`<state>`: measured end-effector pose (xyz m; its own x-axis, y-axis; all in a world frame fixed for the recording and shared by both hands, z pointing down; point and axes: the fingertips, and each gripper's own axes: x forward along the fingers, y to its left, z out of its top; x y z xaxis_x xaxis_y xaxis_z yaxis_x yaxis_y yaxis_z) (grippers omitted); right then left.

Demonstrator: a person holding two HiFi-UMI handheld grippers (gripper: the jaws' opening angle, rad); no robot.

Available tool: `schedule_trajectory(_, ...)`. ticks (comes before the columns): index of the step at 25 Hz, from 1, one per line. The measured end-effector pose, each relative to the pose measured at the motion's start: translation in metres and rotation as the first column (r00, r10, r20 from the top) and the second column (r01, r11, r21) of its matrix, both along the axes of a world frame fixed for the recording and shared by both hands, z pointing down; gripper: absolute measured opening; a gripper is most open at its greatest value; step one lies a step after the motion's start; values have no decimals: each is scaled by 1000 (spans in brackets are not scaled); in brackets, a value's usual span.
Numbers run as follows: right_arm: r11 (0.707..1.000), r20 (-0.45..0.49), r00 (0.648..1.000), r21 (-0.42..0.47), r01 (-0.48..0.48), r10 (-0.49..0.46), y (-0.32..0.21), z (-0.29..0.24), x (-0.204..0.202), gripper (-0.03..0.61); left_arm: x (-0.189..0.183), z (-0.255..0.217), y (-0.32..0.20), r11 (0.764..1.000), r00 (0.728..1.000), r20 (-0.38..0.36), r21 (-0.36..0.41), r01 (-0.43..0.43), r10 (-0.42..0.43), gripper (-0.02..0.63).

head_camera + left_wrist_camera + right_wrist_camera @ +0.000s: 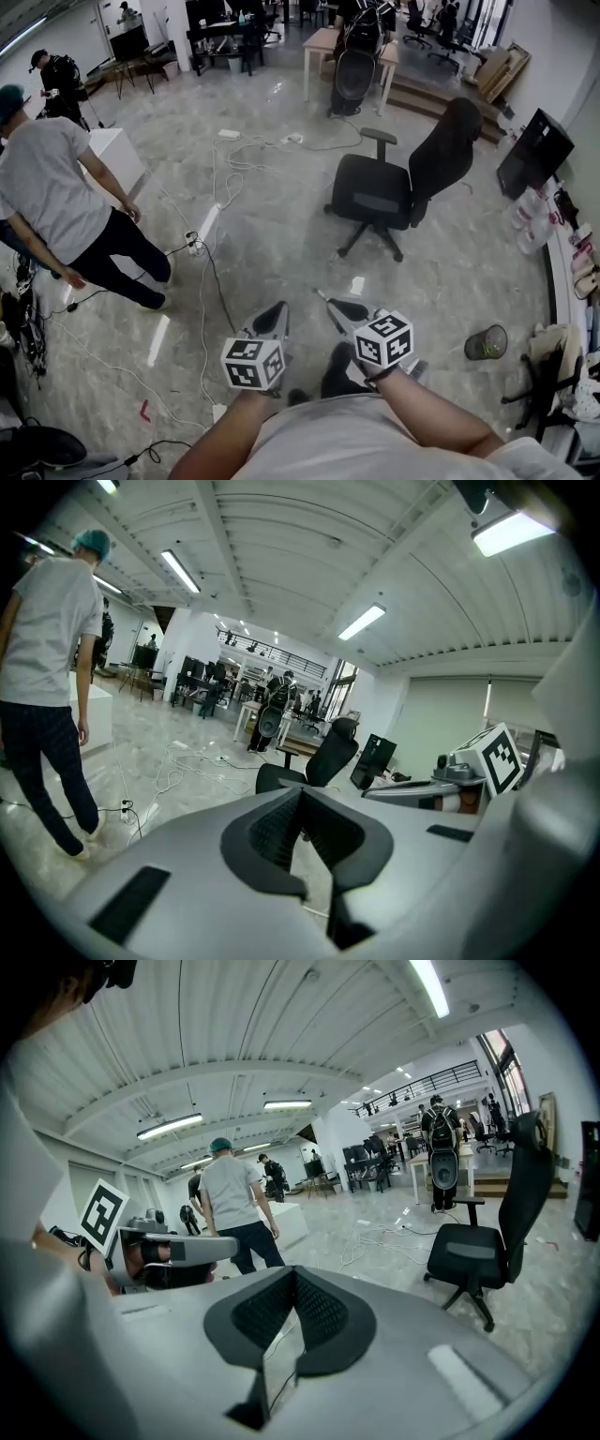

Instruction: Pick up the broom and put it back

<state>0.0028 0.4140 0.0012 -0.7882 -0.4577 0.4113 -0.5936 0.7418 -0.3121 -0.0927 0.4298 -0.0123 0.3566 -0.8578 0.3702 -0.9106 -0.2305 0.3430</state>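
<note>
No broom shows in any view. In the head view my left gripper (279,307) and right gripper (323,298) are held side by side close to my body, pointing forward over the grey floor. Both are shut with nothing between their pads. The left gripper view shows the left gripper (302,791) with its dark pads meeting at the tip, and the right gripper (469,771) beside it. The right gripper view shows the right gripper (293,1272) with its pads likewise together, and the left gripper (169,1251) off to its left.
A black office chair (394,187) stands ahead to the right. A person in a grey shirt (56,197) walks at the left beside a white box (117,155). Cables (202,281) and a power strip (193,244) lie on the floor. A mesh bin (486,343) sits at the right.
</note>
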Motion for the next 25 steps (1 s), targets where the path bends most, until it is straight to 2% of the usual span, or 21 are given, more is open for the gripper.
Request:
schedule_trajectory(6, 999, -7, 1000, -39, 18, -18, -60, 21, 3, -3, 4, 12, -56, 1000, 1000, 19, -14, -13, 13, 9)
schedule_trajectory(12, 994, -25, 999, -101, 45, -48, -163, 65, 15, -3, 8, 47, -156, 997, 999, 36, -73, 11, -8, 9)
schedule_trajectory(17, 981, -52, 993, -167, 98, -108, -242, 102, 18, -3, 16, 75, -236, 991, 999, 34, -134, 26, -22, 9)
schedule_trajectory(21, 967, -87, 985, -219, 130, -152, -295, 136, 19, 13, 15, 99, -285, 984, 999, 36, -175, 35, -29, 9)
schedule_trajectory(25, 954, -138, 975, -268, 135, -177, -336, 183, 12, 57, 7, 133, -329, 976, 999, 19, -215, 29, -25, 9)
